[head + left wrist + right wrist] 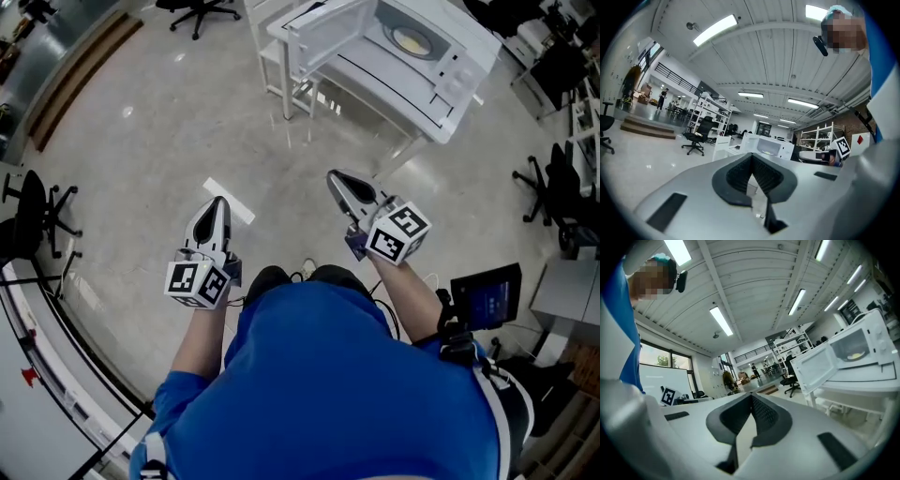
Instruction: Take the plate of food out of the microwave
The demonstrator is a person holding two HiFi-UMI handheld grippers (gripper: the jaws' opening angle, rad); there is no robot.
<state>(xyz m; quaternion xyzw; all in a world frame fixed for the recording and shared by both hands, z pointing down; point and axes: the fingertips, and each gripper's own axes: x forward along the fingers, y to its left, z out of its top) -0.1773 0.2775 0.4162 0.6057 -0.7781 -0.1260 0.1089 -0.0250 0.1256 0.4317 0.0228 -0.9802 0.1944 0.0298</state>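
A white microwave stands on a white table at the top of the head view, its door swung open to the left. Inside lies a plate of pale yellow food. The right gripper view shows the microwave with the plate of food at its right edge; the left gripper view shows the microwave far off. My left gripper and right gripper are both shut with nothing in them, held in front of the person, well short of the table.
Office chairs stand around: one at top left, one at the left edge, one at right. A white strip lies on the floor. A dark screen sits at the person's right. Shelving stands far off.
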